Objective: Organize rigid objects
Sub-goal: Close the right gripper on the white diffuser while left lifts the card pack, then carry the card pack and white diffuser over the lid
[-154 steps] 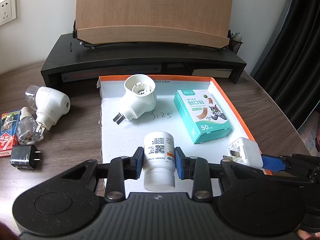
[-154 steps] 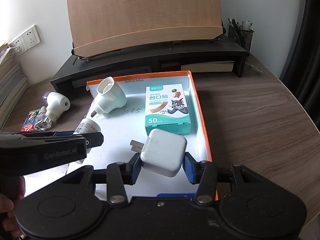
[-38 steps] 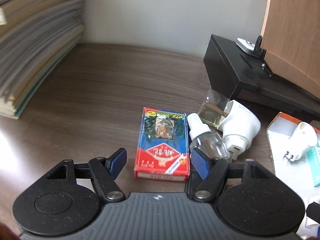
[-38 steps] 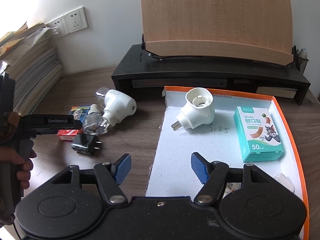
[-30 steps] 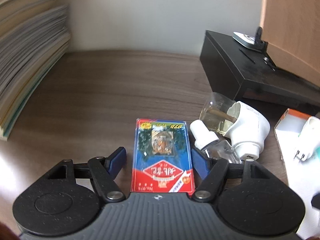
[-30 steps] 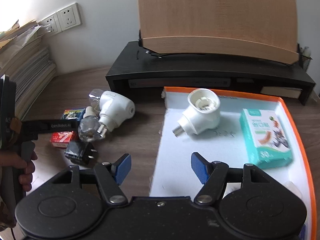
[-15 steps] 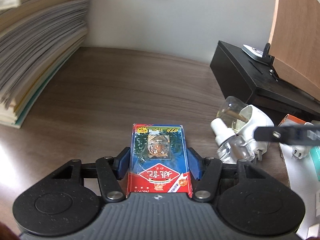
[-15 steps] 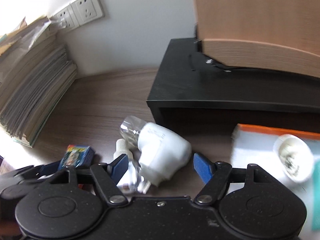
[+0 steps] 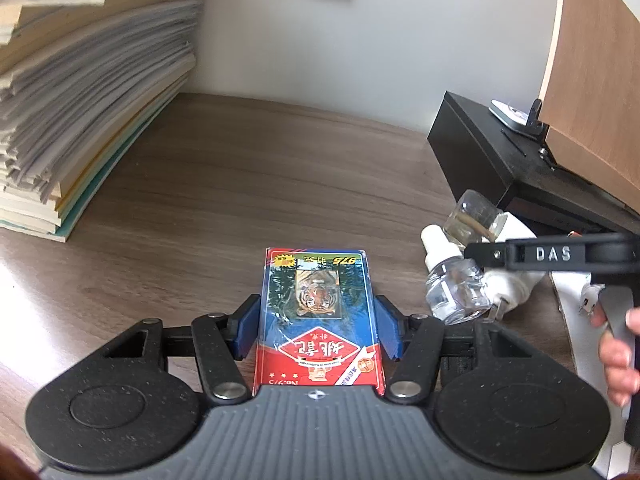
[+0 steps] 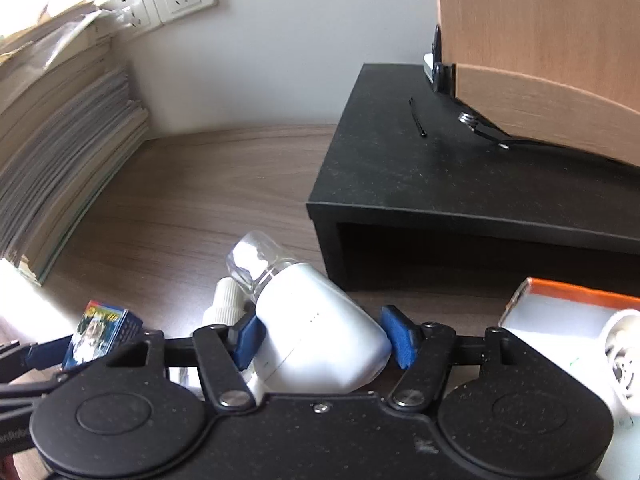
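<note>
The left gripper (image 9: 318, 330) has just closed on the red and blue card box (image 9: 318, 312) at the bottom middle of its view; its blue fingers (image 9: 247, 330) now press both long sides, so the box looks ready to lift. The right gripper (image 10: 326, 336) moved over from the orange-edged tray (image 10: 576, 292) to the white plug-in mosquito heater (image 10: 320, 340) on the table (image 9: 248, 184). Its fingers have just been closing around the heater: the left one touches, the right one shows a small gap. Farther back stand the paper stack (image 9: 80, 92) and black stand (image 10: 440, 168).
</note>
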The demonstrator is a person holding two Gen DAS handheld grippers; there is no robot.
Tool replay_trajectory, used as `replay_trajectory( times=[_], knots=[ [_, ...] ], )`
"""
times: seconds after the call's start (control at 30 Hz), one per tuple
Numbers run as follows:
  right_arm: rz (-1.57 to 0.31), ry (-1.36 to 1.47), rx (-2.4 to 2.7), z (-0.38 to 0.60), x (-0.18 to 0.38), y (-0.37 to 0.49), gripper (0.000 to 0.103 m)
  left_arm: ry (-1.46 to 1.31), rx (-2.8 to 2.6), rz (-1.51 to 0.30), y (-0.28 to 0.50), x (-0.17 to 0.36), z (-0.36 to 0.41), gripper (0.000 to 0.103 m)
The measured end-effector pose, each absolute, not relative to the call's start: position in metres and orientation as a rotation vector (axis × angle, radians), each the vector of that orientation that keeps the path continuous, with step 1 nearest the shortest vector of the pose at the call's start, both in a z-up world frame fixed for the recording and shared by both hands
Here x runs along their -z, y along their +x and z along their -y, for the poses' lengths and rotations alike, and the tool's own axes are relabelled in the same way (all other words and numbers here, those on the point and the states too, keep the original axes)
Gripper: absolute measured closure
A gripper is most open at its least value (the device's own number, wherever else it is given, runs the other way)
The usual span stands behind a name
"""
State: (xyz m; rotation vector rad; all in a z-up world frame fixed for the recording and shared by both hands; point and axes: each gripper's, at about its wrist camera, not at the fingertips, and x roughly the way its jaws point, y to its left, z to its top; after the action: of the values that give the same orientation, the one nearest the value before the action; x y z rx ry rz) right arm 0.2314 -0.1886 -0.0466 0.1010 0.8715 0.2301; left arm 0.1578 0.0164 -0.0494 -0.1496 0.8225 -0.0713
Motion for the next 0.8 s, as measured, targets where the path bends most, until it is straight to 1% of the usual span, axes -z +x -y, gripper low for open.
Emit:
replay_trajectory(
  times=[0.3,0.53,0.8],
  knots=[
    [-0.775,0.123,-0.196,0.213,0.011,0.181,0.026,-0.14,0.096,-0.775,0.138,0.026,0.011,0.043],
    [-0.732,0.137,-0.13,0.247,-0.01,0.126,0.026,-0.124,0.161,-0.755,0.112,0.013,0.055,0.043],
    [-0.695,0.193,0.0,0.317,-0.028,0.056,0.026,-0.098,0.276,-0.737,0.083,-0.005,0.122,0.043]
  ],
)
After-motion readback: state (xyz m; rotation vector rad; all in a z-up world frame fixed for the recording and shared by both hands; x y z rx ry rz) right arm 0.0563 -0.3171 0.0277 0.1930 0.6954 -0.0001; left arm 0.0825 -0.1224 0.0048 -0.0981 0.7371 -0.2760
